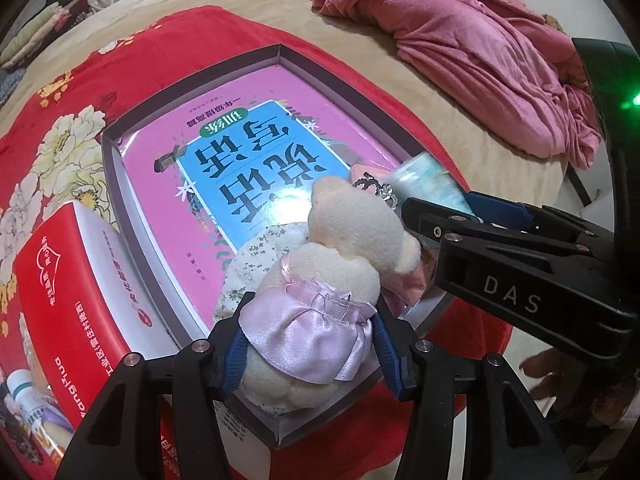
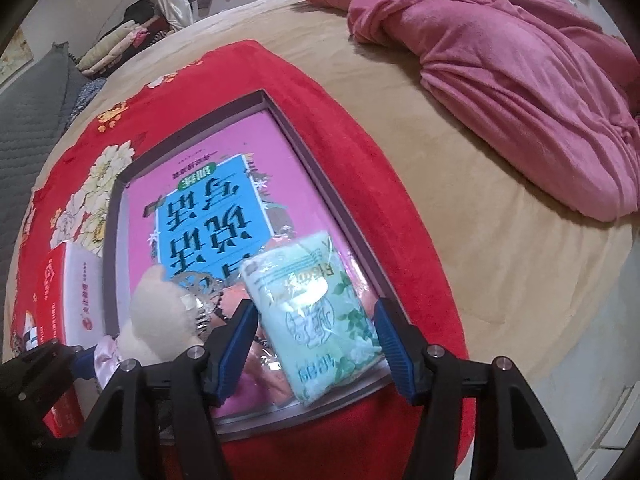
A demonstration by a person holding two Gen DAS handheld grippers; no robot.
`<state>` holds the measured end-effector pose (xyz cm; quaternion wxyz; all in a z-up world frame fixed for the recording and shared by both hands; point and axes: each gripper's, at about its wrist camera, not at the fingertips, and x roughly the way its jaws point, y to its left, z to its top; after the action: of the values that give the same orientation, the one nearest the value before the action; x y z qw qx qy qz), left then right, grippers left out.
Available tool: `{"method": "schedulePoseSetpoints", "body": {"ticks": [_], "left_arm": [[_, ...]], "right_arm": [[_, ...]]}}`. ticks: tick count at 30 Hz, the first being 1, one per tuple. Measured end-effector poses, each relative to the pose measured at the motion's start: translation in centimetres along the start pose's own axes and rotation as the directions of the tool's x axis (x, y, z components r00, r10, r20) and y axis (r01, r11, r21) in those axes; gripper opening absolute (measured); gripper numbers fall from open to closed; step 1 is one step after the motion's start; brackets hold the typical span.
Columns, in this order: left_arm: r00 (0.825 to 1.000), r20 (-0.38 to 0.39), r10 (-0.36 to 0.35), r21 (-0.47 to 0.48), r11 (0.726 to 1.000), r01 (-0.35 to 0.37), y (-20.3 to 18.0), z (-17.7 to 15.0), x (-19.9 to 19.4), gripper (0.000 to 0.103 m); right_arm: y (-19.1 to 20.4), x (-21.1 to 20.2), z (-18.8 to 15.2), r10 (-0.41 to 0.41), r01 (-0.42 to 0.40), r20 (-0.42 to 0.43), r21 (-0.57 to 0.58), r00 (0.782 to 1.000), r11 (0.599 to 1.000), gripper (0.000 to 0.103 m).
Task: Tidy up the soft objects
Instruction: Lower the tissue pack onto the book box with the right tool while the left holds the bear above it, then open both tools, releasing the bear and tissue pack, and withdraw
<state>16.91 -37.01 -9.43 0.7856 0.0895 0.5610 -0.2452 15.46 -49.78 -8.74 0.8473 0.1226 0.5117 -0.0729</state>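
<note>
- Left wrist: our left gripper (image 1: 308, 354) grips the plush bear (image 1: 320, 280) by its skirt, over the box's (image 1: 116, 168) near corner.
- Right wrist: our right gripper (image 2: 316, 346) straddles the tissue pack (image 2: 316, 316) inside the box, pads not pressing it.

A tan bed (image 2: 460, 168) bears a rumpled pink blanket (image 2: 500, 72); perhaps a window behind.

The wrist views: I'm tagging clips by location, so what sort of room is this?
Most likely a bedroom. The work happens on a bed with a tan sheet, a crumpled pink blanket lies across it, and folded bedding is stacked at the far side.
</note>
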Motion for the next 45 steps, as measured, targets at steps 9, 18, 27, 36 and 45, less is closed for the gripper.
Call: {"method": "schedulePoseSetpoints", "body": {"ticks": [9,18,27,36,45], "left_arm": [[0.999,-0.040,0.035,0.005,0.999,-0.034,-0.3,0.4,0.9,0.057],[0.995,-0.062,0.081,0.010,0.997,-0.080,-1.0,0.7,1.5,0.065],[0.995,-0.045,0.088,0.007,0.996,-0.088,-0.5,0.8,0.6,0.073],[0.997,-0.012,0.072,0.000,0.997,-0.072,0.3,0.7,-1.4,0.075],[0.997,0.039,0.059,-0.016,0.998,-0.059,1.4,0.3,-4.6,0.075]], "right_arm": [[-1.6,-2.0,-0.1,0.013,-0.016,0.060,0.055,0.998,0.998,0.063],[-2.2,-4.1,-0.6,0.006,-0.011,0.096,0.059,0.995,0.998,0.064],[-2.6,-5.8,-0.6,0.024,-0.036,0.135,0.081,0.991,0.996,0.064],[-2.6,-7.3,-0.8,0.024,-0.039,0.160,0.093,0.987,0.995,0.064],[-1.4,-8.3,-0.6,0.013,-0.025,0.173,0.067,0.985,0.997,0.064]]}}
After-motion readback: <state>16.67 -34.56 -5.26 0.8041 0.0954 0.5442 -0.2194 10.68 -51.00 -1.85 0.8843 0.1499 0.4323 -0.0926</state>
